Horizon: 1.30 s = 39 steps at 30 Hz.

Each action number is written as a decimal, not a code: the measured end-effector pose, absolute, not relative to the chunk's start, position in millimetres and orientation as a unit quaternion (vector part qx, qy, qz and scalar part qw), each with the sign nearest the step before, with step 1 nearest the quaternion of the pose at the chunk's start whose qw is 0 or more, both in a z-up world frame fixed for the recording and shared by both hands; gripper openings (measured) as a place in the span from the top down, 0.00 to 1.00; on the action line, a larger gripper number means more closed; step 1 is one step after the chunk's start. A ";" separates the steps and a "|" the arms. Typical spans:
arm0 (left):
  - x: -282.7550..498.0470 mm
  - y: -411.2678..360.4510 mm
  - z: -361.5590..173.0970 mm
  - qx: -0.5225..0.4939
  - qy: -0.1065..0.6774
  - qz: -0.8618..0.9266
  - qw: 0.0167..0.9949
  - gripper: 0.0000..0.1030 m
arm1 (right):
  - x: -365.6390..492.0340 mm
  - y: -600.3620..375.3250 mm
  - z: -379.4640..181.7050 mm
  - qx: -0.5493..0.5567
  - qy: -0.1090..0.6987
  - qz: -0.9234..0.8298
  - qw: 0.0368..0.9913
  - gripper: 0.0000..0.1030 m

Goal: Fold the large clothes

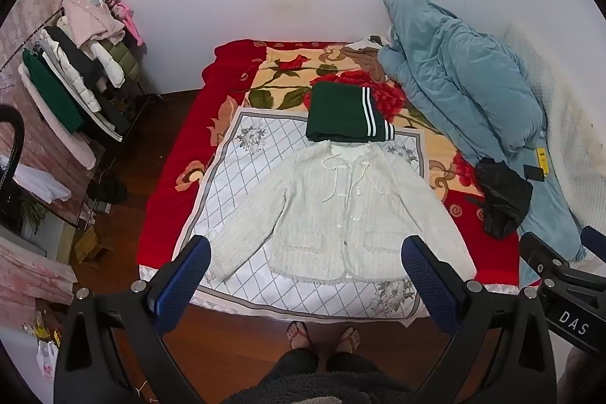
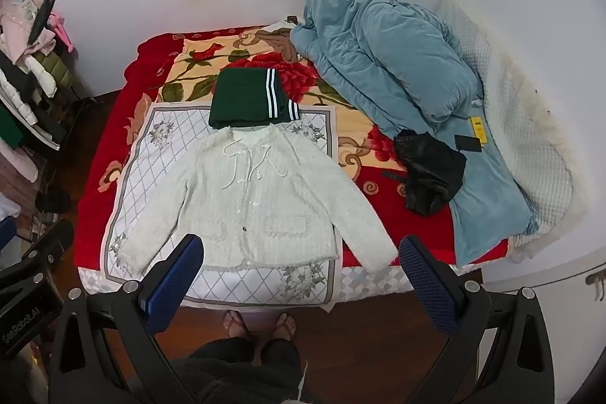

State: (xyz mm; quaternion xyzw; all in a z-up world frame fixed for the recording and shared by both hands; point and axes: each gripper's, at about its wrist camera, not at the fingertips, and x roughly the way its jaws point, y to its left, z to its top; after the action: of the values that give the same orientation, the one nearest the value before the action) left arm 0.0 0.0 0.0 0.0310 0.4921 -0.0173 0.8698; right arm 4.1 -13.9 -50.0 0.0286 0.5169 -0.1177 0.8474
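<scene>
A white knit cardigan (image 1: 333,211) lies spread flat, front up, sleeves angled outward, on a white diamond-patterned cloth (image 1: 242,177) on the bed; it also shows in the right wrist view (image 2: 250,199). A folded dark green garment with white stripes (image 1: 346,118) sits just beyond its collar, seen too in the right wrist view (image 2: 252,99). My left gripper (image 1: 306,275) is open and empty, held high above the bed's near edge. My right gripper (image 2: 301,271) is open and empty, also held high above the near edge.
A red floral blanket (image 1: 178,146) covers the bed. A blue quilt (image 2: 397,63) is heaped at the right, with a black bag (image 2: 431,169) and a phone (image 2: 467,142) beside it. A clothes rack (image 1: 75,70) stands at the left. The person's sandalled feet (image 1: 322,336) are on the wooden floor.
</scene>
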 end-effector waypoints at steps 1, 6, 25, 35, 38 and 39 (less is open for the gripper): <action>0.0 -0.1 0.0 0.031 0.492 -0.017 0.870 0.00 | 4.7 -13.6 -50.1 0.027 0.517 -0.118 0.848 0.00; 0.0 -0.6 -0.1 0.030 0.492 -0.016 0.870 0.00 | 7.5 -10.6 -46.1 0.029 0.512 -0.119 0.850 0.00; 0.1 -6.2 4.8 0.026 0.495 -0.021 0.868 0.00 | 5.6 -12.1 -40.3 0.027 0.511 -0.115 0.852 0.00; -2.5 -3.0 3.0 0.023 0.494 -0.021 0.869 0.00 | 7.6 -16.0 -33.2 0.025 0.508 -0.115 0.853 0.00; -2.9 -3.8 2.8 0.022 0.495 -0.021 0.869 0.00 | 7.7 -15.8 -31.6 0.025 0.508 -0.113 0.853 0.00; -2.6 -3.5 2.7 0.023 0.495 -0.021 0.869 0.00 | 8.0 -15.4 -32.4 0.025 0.508 -0.114 0.853 0.00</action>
State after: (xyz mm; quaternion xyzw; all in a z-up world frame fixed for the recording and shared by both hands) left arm -2.6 -3.5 2.8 0.0227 0.4945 -0.0209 0.8686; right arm 8.0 -15.4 -32.4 0.0251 0.5084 -0.1140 0.8532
